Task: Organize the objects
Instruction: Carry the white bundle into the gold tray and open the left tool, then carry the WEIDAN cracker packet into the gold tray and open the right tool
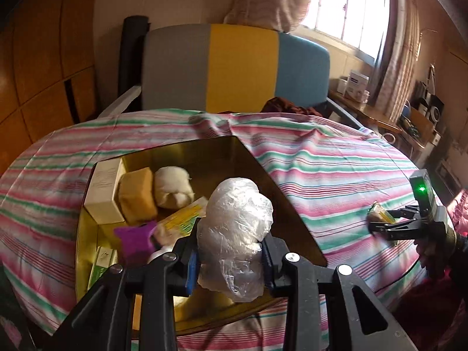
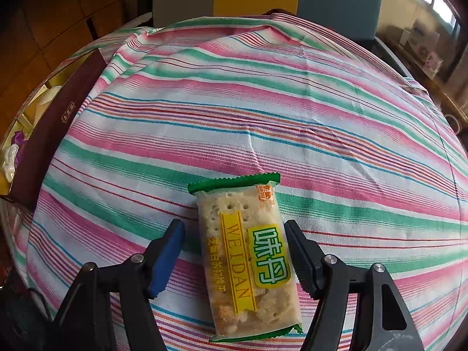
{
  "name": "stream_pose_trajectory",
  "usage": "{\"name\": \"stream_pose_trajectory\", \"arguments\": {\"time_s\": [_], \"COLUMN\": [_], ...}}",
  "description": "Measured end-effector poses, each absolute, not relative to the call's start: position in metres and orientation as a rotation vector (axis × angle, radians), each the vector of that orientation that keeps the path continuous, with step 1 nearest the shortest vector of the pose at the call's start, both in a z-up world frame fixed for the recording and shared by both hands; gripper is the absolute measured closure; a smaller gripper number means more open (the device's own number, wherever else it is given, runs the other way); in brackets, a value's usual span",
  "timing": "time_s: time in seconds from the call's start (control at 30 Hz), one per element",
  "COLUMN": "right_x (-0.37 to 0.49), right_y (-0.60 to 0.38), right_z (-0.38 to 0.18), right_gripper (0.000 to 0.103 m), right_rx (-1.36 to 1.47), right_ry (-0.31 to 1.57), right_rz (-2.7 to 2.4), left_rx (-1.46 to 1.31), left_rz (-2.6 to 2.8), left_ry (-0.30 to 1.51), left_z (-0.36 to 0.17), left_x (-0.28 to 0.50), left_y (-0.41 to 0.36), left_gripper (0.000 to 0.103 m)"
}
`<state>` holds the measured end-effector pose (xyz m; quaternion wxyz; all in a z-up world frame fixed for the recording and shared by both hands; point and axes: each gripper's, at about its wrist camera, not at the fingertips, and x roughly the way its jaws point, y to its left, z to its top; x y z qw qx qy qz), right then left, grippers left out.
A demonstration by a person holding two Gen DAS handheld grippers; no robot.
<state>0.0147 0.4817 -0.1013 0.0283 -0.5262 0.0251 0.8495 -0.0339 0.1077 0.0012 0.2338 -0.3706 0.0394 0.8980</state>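
Carrying a crumpled bag [image 1: 235,234] pinched in the left gripper [image 1: 231,259] over the box [image 1: 257,163], ready for release inside. Right of the box, the right gripper [image 2: 235,256] stands spread around the cracker pack [image 2: 248,257] on the cloth [image 2: 292,102]; closing comes next.

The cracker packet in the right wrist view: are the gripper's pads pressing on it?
No. The cracker packet lies on the striped cloth with gaps beside both pads of the right gripper.

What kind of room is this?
Probably a bedroom in a home: a bed under a pink and green striped sheet, a padded grey, yellow and blue headboard behind it, and a curtained window letting in daylight.
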Motion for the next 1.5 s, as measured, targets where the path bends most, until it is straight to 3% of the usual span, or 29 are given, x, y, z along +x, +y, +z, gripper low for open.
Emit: {"name": "stream_pose_trajectory", "arguments": {"time_s": [0.33,0.7,0.83,1.03,1.17,1.5], "right_x": [0.014,0.013,0.013,0.012,0.012,0.009], "right_y": [0.480,0.479,0.479,0.479,0.479,0.479], "right_z": [-0.102,-0.101,-0.101,-0.101,-0.101,-0.100], "right_gripper": [0.033,0.032,0.031,0.031,0.031,0.034], "right_rx": [-1.622,-1.626,-1.628,-1.631,-1.631,-1.641], "right_ry": [0.067,0.045,0.041,0.038,0.037,0.044], "right_rz": [2.616,2.620,2.623,2.625,2.625,2.600], "left_rx": [-1.110,-1.350,-1.439,-1.418,-1.382,-1.171], "left_rz": [2.462,2.365,2.316,2.342,2.387,2.576], "left_ry": [0.093,-0.131,-0.119,-0.110,-0.097,0.017], "left_z": [-0.017,-0.050,-0.071,-0.066,-0.058,-0.016], "left_x": [-0.064,-0.136,-0.146,-0.141,-0.128,-0.081], "left_y": [0.102,0.094,0.097,0.100,0.094,0.070], "left_gripper": [0.070,0.069,0.068,0.058,0.038,0.035]}}
